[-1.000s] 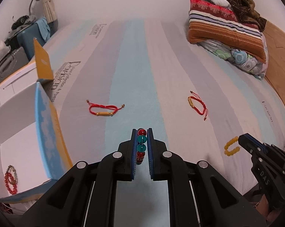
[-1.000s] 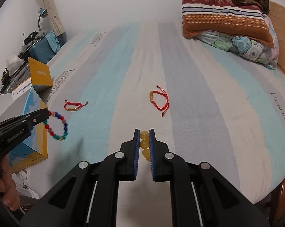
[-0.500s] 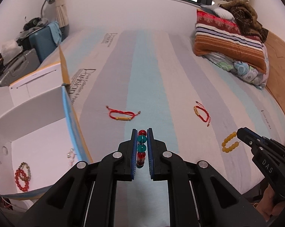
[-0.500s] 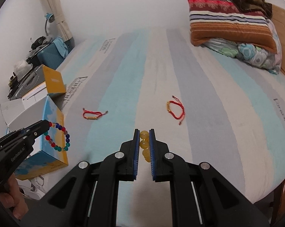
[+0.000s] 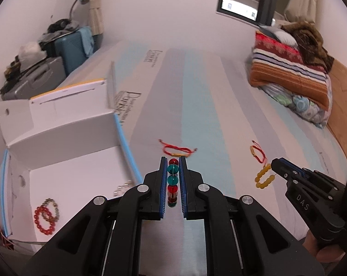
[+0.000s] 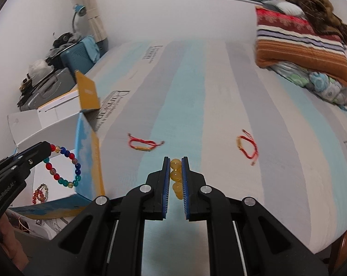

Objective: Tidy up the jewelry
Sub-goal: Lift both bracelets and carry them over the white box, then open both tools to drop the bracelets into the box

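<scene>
My left gripper (image 5: 173, 164) is shut on a multicoloured bead bracelet (image 5: 172, 181), held in the air beside the open white box (image 5: 86, 172); from the right wrist view the bracelet (image 6: 63, 165) hangs from that gripper (image 6: 45, 149) over the box. My right gripper (image 6: 175, 163) is shut on a yellow bead bracelet (image 6: 176, 176), held above the bed; it also shows in the left wrist view (image 5: 264, 177). Two red cord bracelets lie on the bed, one left (image 5: 178, 150) and one right (image 5: 257, 153). A red bead bracelet (image 5: 43, 218) and a small silver piece (image 5: 121, 188) lie in the box.
The striped mattress (image 5: 196, 105) stretches ahead. Folded blankets and pillows (image 5: 290, 69) are piled at its far right. Suitcases and clutter (image 5: 47, 64) stand at the left by the wall, behind the box's raised flaps (image 5: 58, 105).
Both grippers have risen and pulled back, each still holding its bracelet. The left one has swung towards the box, so the inside of the box shows more.
</scene>
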Tool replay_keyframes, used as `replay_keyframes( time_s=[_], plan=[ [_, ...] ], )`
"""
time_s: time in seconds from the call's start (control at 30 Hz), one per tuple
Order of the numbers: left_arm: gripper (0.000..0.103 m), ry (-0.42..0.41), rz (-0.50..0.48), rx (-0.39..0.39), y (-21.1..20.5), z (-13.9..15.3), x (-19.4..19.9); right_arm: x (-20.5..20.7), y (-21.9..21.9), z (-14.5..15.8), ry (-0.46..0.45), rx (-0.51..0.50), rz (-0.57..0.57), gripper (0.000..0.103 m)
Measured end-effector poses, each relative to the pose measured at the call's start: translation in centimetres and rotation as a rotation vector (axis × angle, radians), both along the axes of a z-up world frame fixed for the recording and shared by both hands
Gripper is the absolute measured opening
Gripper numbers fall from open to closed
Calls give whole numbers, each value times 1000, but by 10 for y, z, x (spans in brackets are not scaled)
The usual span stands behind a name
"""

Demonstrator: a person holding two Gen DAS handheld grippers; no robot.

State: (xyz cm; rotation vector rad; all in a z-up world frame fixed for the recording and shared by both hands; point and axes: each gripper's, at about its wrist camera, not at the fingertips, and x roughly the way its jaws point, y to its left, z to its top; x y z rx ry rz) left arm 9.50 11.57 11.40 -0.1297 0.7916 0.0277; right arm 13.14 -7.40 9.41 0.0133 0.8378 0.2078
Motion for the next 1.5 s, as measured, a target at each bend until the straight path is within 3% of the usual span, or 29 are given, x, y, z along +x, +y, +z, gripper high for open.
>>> replay_keyframes(
  time_s=[0.13,0.4,0.87,1.5],
  plan=[
    [10,-10,45,-29,34,5,-9,2,33,3,-8,-16,34,9],
    [10,-11,124,-7,89,5,-26,0,103,5,-24,-52,123,9],
    [10,49,296,15,183,-27,-55,-10,198,-5,-40,-29,283,9],
    [10,183,367,-13,230,-86,-47,9,275,-74,104,-99,350,9]
  ],
)
